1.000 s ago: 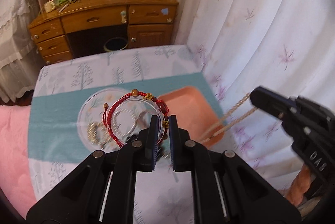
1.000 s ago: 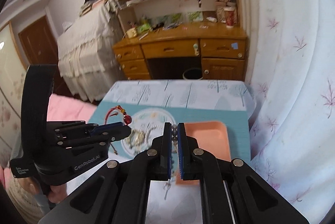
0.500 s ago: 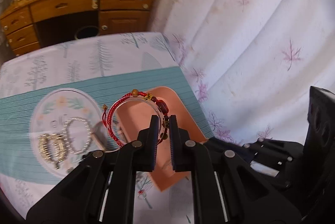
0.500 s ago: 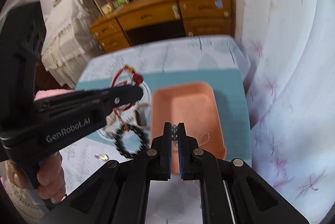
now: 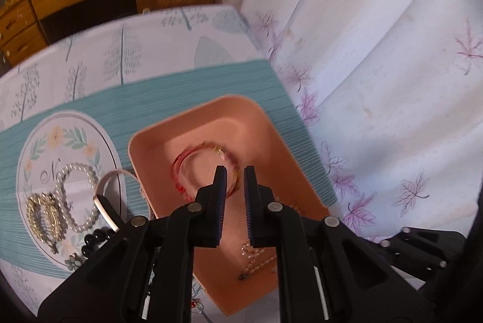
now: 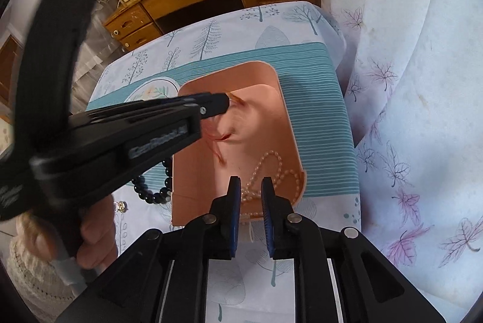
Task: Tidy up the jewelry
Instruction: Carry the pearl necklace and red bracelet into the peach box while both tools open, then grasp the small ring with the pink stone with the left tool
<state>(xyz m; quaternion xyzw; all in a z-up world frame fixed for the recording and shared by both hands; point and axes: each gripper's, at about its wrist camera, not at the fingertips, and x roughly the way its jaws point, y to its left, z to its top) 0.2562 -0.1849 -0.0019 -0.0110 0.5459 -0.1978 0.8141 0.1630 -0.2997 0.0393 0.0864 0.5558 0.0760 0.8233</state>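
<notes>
Both tongs parted: left tongs (image 5: 235, 172) over blurred red bracelet (image 5: 205, 169), right tongs (image 6: 251, 182) above bead necklace (image 6: 271, 169).

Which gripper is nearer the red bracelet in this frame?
Left. The left gripper, jaws parted, sits directly over the blurred red bracelet inside the orange tray. The right gripper is open over the pearl strand at the tray's near end.
</notes>
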